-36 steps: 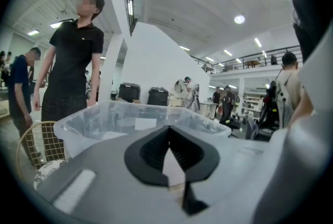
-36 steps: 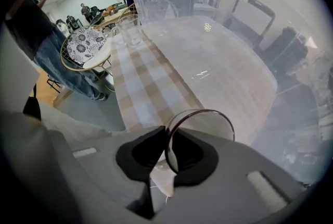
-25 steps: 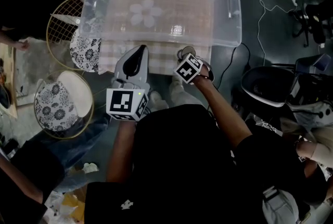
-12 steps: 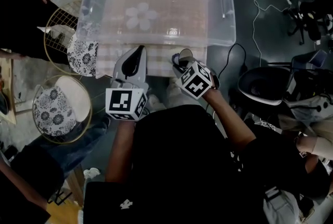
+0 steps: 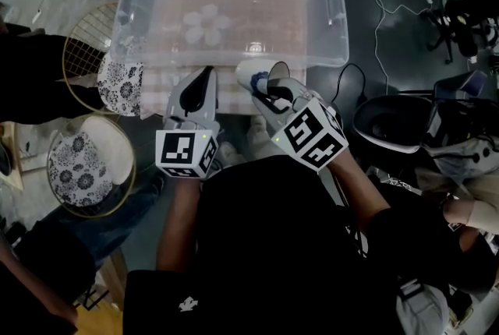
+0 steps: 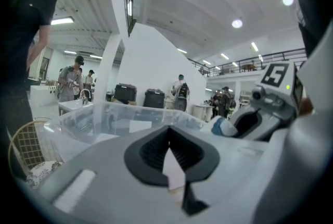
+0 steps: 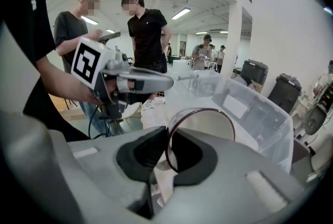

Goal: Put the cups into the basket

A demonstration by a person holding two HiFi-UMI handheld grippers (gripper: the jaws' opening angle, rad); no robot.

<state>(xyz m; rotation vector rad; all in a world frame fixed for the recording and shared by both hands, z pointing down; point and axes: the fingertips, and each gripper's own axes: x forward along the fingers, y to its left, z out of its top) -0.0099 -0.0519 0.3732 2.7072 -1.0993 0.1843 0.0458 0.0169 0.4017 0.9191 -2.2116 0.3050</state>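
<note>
A white cup [image 5: 256,76] with a blue pattern and a dark rim is clamped at its wall in my right gripper [image 5: 270,89], raised just in front of the clear plastic basket's near rim [image 5: 234,61]. In the right gripper view the cup's mouth [image 7: 202,132] faces the camera, with one jaw inside and one outside, and the gripper [image 7: 167,158] is shut on it. The basket [image 7: 260,113] lies beyond. My left gripper [image 5: 206,84] hovers beside it, shut and holding nothing [image 6: 167,140]. Its view shows the cup [image 6: 221,126] at the right.
Two round wire chairs with floral cushions [image 5: 82,170] [image 5: 121,84] stand at the left. A dark tub-like seat [image 5: 390,123] and a cable [image 5: 382,22] lie on the floor at the right. People stand around [image 7: 148,35]. A patterned cloth [image 5: 210,22] shows through the basket's bottom.
My right gripper has risen with the cup from low by the basket's near wall to rim height. The left gripper has stayed where it was.
</note>
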